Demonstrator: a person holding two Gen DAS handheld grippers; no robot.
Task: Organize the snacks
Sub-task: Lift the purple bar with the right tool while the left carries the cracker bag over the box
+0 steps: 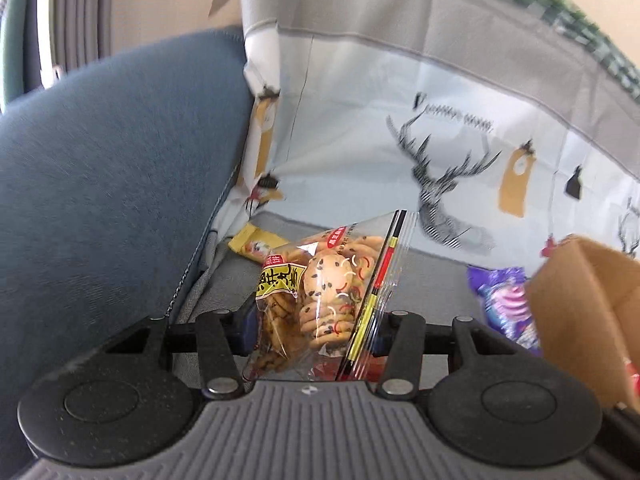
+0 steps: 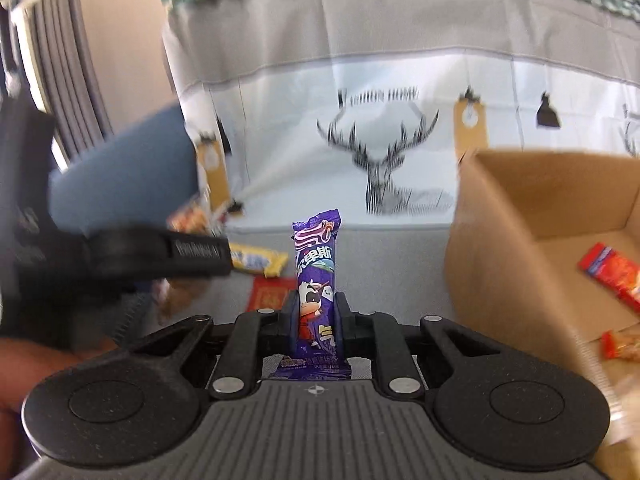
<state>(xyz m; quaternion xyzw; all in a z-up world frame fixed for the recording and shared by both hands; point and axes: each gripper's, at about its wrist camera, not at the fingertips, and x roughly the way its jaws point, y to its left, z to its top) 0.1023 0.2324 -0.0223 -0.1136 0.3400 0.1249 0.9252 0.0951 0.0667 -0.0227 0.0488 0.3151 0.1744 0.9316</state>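
Note:
My left gripper is shut on a clear bag of sesame cookies and holds it above the grey sofa seat. My right gripper is shut on a purple snack bar that stands upright between the fingers. The purple bar also shows in the left wrist view, at the right. An open cardboard box stands to the right and holds red snack packets. Its corner shows in the left wrist view. The left gripper's body crosses the right wrist view at the left.
A yellow snack packet lies on the seat near the blue cushion; it also shows in the right wrist view. A red packet lies on the seat. A deer-print cloth covers the sofa back.

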